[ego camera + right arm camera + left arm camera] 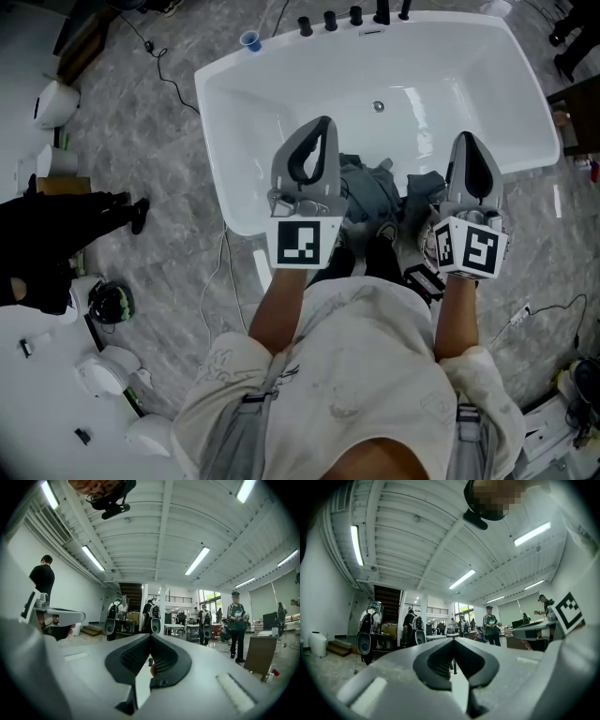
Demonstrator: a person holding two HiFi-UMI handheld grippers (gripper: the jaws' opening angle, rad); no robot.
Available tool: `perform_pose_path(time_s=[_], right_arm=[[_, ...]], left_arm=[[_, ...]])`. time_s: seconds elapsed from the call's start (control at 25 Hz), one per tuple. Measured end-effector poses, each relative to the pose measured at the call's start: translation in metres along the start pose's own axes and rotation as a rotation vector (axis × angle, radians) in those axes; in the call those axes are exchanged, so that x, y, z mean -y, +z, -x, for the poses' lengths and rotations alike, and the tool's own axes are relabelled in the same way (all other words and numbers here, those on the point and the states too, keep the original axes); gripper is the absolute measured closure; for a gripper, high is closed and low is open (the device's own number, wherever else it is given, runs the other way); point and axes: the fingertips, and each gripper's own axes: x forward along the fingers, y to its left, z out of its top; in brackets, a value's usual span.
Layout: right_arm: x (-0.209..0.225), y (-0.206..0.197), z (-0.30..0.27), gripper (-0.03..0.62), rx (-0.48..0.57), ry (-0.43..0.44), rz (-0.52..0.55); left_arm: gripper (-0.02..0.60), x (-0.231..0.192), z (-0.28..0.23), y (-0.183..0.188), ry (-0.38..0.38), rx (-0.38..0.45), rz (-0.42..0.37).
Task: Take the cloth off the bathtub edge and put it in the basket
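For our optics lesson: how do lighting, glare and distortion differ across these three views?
Head view: even light, soft white glare inside the bathtub, little bending. Left gripper view: fisheye curve, black corners, ceiling light blown out, left gripper soft up close. Right gripper view: same curve and black corners, ceiling strips blown out, right gripper slightly crisper.

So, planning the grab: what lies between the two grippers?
The grey cloth, on the tub edge, lies between the left gripper and the right gripper; the head view shows it.

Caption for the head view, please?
Left gripper and right gripper, both shut, flanking crumpled grey cloth at white bathtub's edge.
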Motion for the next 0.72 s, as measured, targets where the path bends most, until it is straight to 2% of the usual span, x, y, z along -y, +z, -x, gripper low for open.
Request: perform_pose_path(time_s=[0.4,0.72], right_arm=[[0.003,-0.085,-0.006,0.592,-0.181,0.025,-0.031],[-0.008,-0.188,0.0,0.591,-0.372,0.055,-0.095]], left_arm=[[0.584,0.016,-0.006,-0.023,-0.011,-0.065,0.004],[0.584,0.029,-0.008,-0.059,-0.027,-0.135,0.025]])
